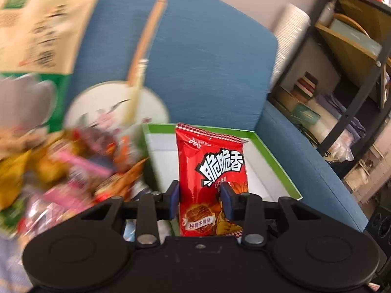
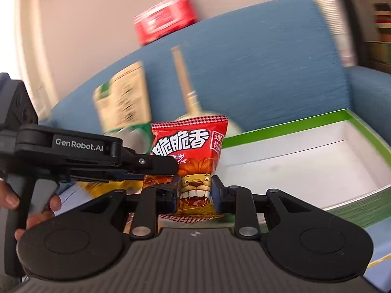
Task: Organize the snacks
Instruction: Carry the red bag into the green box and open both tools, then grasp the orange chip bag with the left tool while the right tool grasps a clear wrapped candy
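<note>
1. Left hand-held gripper: pads pinch a red snack packet at its lower half, held upright over the green-rimmed box, likely so it can be dropped in standing.
2. Right hand-held gripper: pinches a second red lion packet low down, just left of the same box, probably queued for it.
3. Box interior: white, nothing visible inside.
4. Loose snack pile: blurred, left of the box, apparently unsorted.
5. Blue sofa: carries box and pile.
</note>
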A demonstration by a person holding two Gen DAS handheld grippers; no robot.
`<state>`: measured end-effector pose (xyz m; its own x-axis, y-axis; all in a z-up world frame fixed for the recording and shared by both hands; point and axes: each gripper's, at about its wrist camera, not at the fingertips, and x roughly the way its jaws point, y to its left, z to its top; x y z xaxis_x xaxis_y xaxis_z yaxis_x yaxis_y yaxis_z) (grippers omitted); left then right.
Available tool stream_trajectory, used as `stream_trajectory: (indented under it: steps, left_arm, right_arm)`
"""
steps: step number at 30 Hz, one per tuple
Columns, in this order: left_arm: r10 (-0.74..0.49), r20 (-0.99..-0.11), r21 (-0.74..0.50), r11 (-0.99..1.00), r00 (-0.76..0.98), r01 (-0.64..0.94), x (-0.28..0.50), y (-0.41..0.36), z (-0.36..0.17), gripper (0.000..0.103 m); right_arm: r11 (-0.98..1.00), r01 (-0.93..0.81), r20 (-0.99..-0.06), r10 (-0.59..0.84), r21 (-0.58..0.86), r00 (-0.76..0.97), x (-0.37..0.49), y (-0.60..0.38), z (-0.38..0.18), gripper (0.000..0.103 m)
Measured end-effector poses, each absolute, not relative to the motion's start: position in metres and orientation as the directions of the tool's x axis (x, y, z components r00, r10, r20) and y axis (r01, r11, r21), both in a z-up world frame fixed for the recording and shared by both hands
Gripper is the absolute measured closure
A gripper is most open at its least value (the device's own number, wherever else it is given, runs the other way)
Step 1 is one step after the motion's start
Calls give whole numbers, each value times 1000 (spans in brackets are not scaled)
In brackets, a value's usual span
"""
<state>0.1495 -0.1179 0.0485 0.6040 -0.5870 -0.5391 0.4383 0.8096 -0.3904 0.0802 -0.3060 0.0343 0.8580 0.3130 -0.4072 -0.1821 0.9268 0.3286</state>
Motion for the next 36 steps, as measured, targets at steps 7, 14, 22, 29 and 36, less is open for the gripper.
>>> stream_trajectory:
  steps: [7,14,22,29,36]
  left_arm:
    - [-597,-561,-374,801,574,467,182,-158,31,40]
    - [-577,-599,-351,813,556,465,200,-170,14,39]
    - [-501,-580,-270,862,642,429,188,-162,19,0]
    - [-483,-591,-262,872,646,413,169,-137,28,0]
    - [-407,-590,-267,913,697,307,133,-87,29,0]
  right_arm:
    - [925,-53,-434,227,377,872,100,-329,15,57]
    - [924,-9,-469,203,382,860,108,-332,-1,56]
    - [971,53,-455,61,234,888,105,-322,1,0]
    - [972,26,-423,78,234,903,95,-318,9,0]
    - [972,-98,-451,187,214,873,72,-292,20,0]
